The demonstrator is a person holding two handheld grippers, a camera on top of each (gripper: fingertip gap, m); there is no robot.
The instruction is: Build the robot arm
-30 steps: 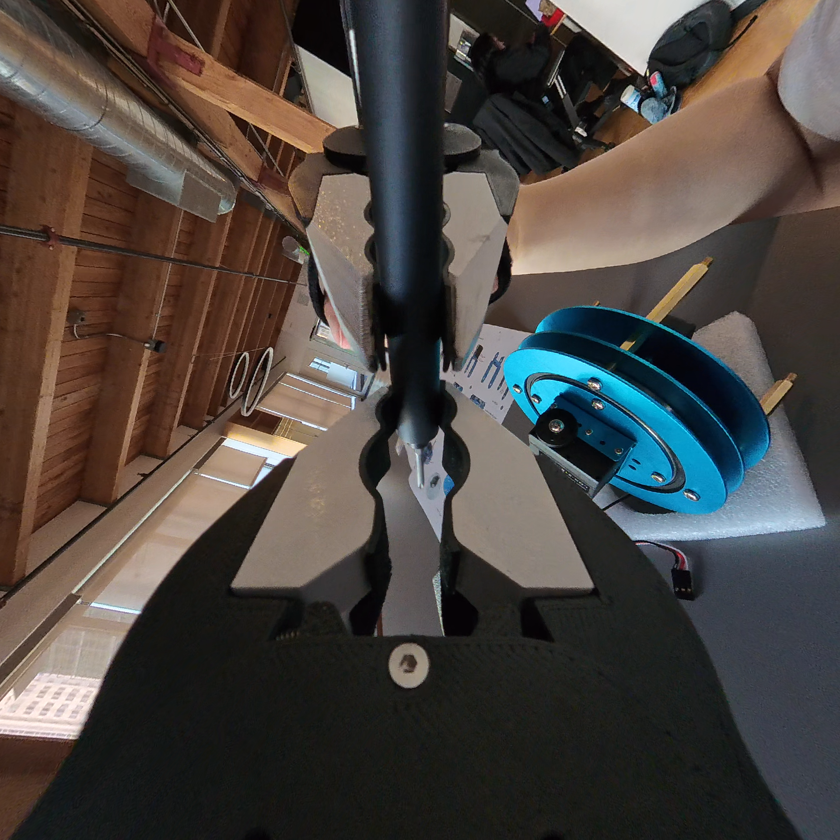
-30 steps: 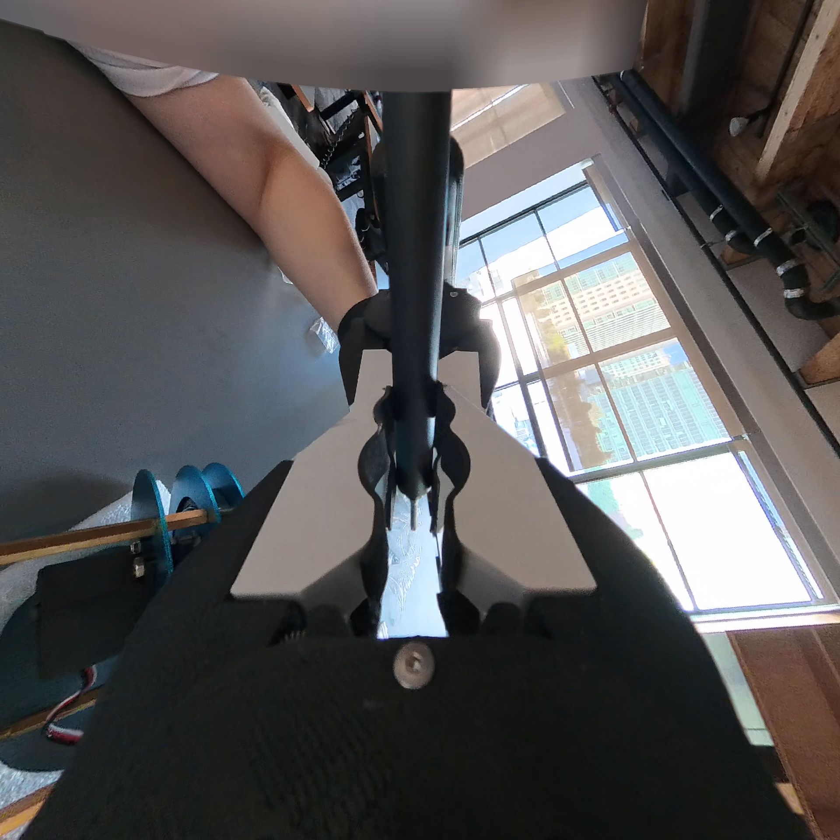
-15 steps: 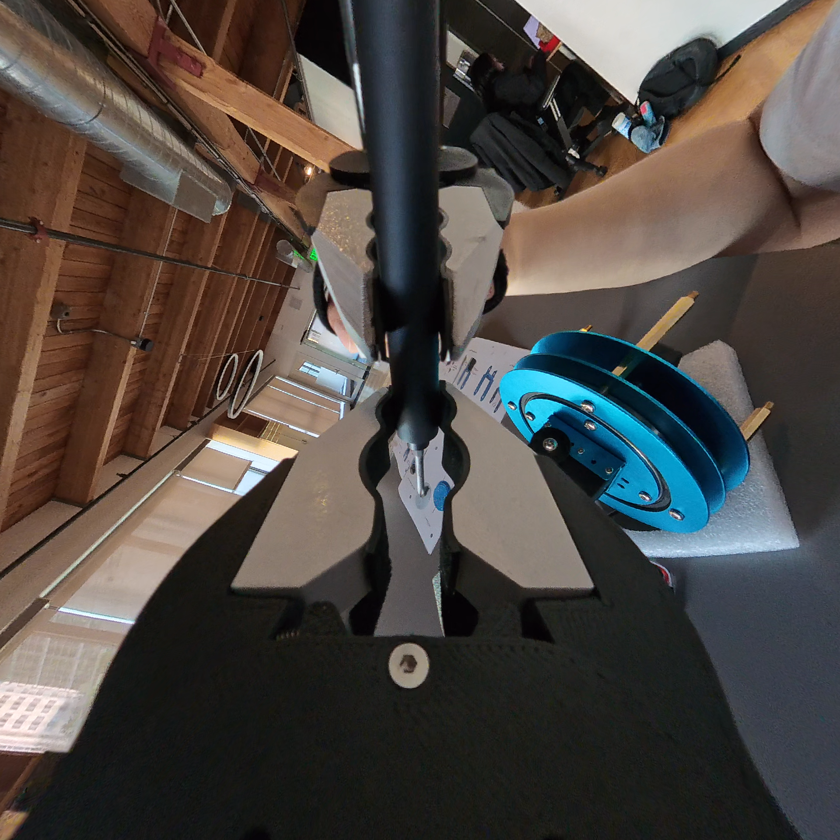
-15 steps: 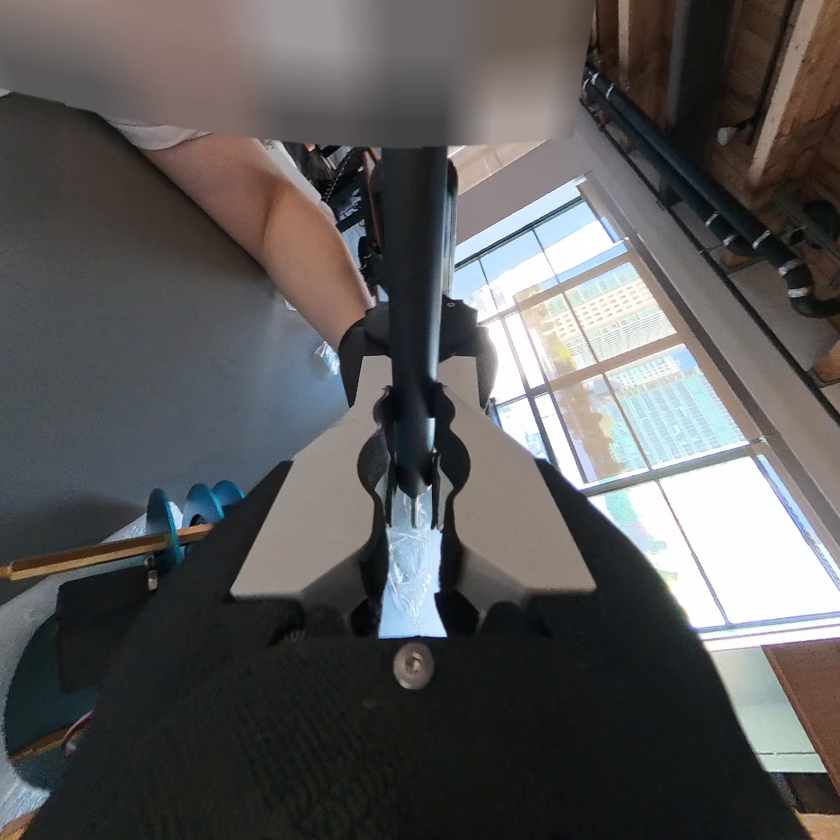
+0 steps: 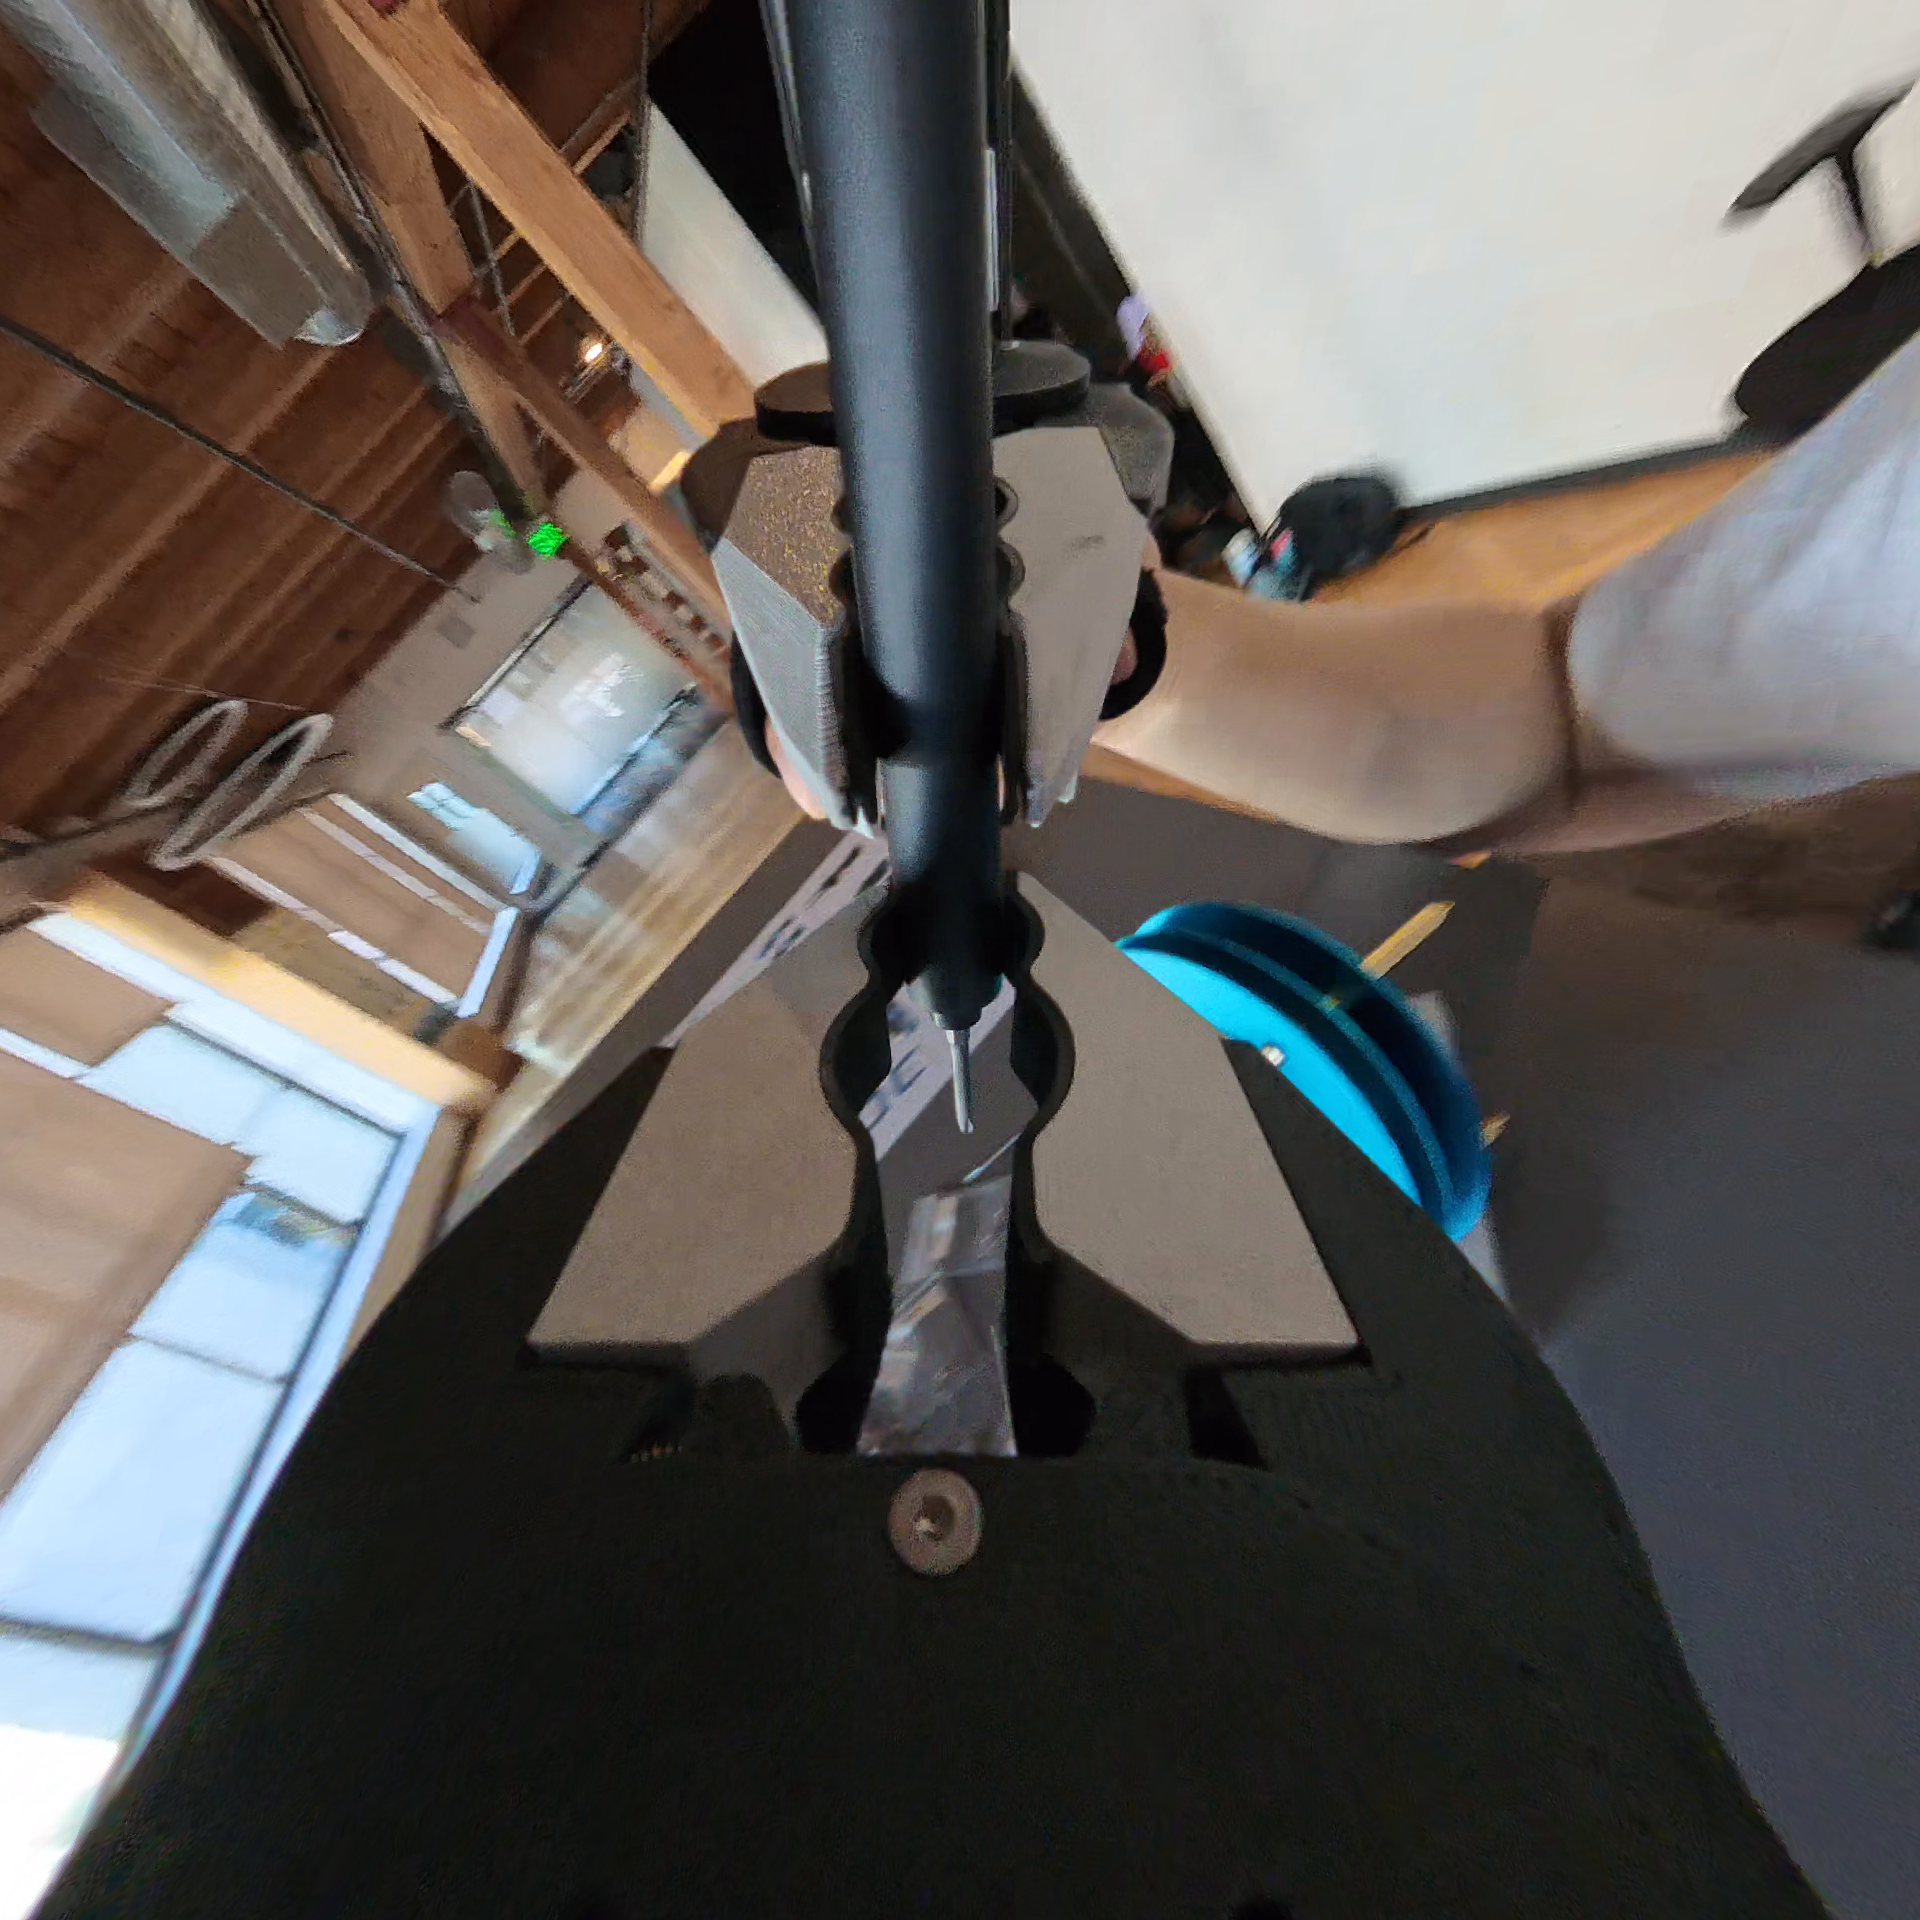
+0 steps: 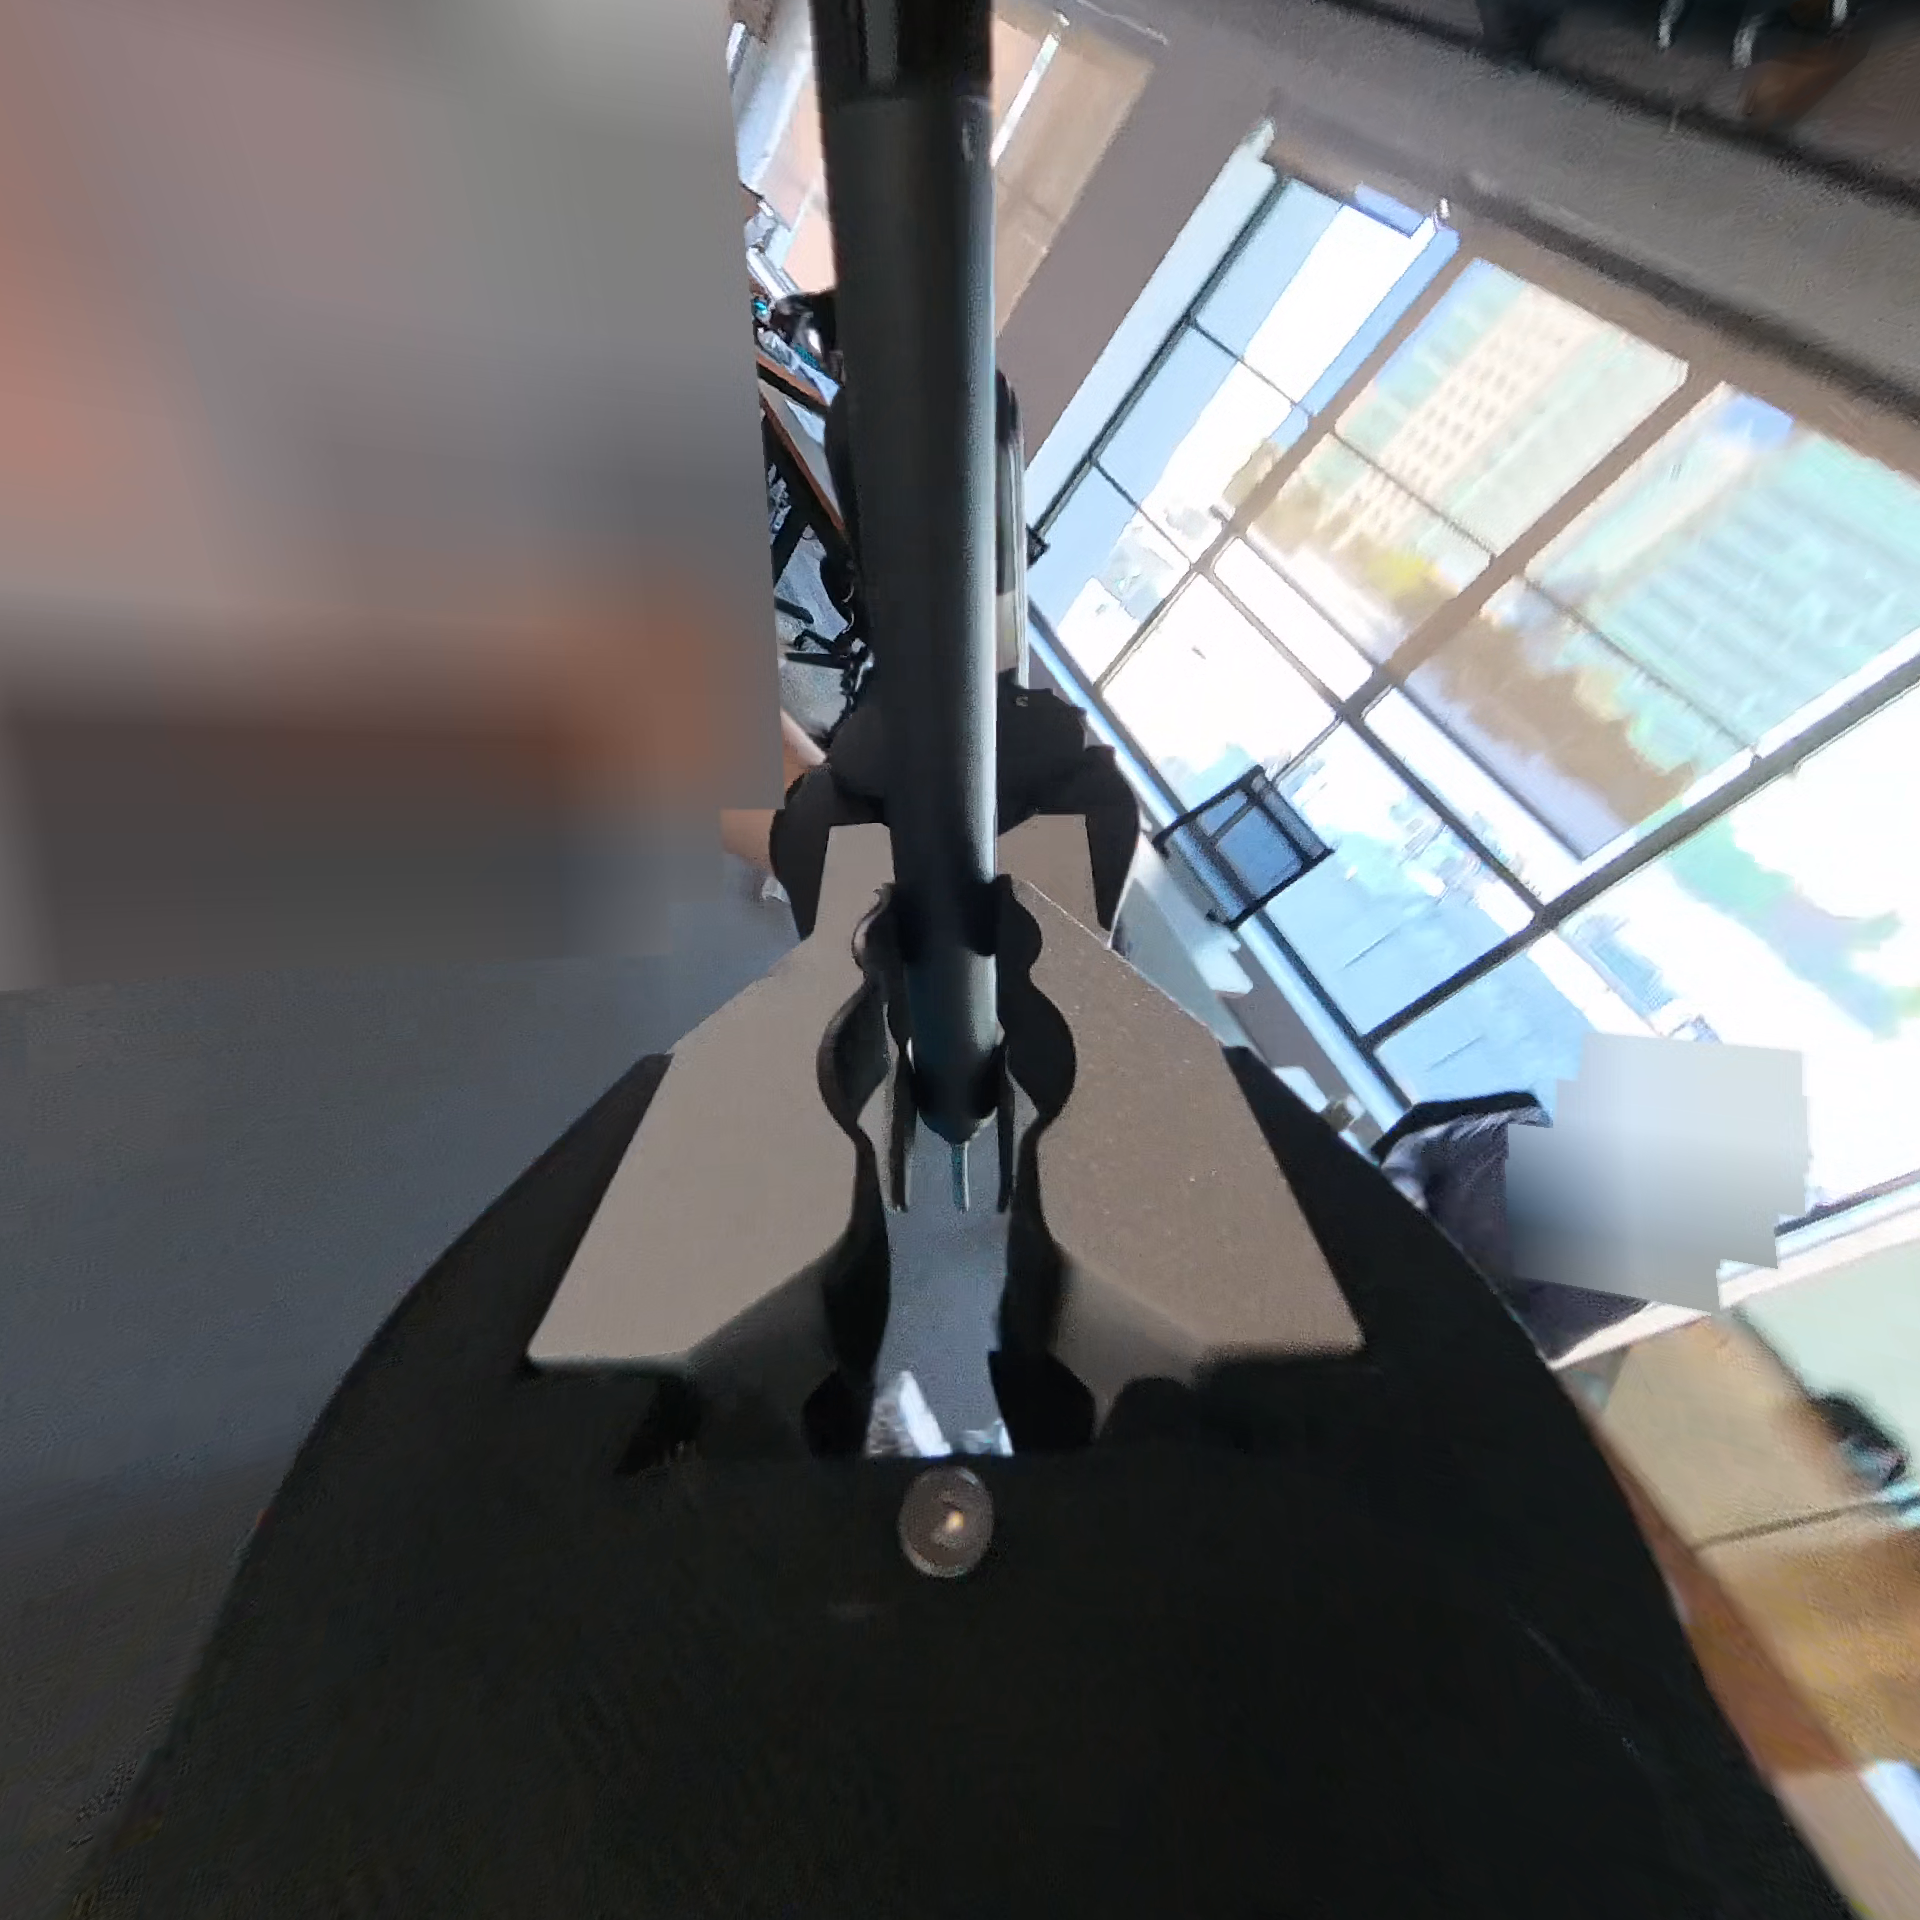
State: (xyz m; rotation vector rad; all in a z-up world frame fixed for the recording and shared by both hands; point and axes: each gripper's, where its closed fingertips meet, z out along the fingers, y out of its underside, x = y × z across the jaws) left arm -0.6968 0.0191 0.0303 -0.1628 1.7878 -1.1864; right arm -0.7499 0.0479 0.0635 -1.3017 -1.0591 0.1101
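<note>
Both grippers hold one long black screwdriver (image 5: 904,416) with a small metal bit (image 5: 961,1081) at its near end. My left gripper (image 5: 951,914) is shut on the end of it by the bit. My right gripper (image 5: 943,816) faces the left one and is shut on the shaft just beyond, with a bare forearm (image 5: 1351,717) behind it. In the right wrist view the screwdriver (image 6: 914,520) runs up from between my right gripper's (image 6: 940,935) shut fingers to the top edge. This view is blurred by motion.
A blue metal double-disc wheel (image 5: 1340,1060) with brass rods lies on the grey table (image 5: 1714,1143), right of the grippers. A white printed sheet (image 5: 821,914) and a clear plastic bag (image 5: 940,1299) lie below the fingers. Large windows (image 6: 1455,623) fill the right wrist view. Left tips to right tips: about 6 cm.
Both grippers have swung together with the screwdriver still held. The blue wheel has slid lower and rightward in the left view and gone out of the right view.
</note>
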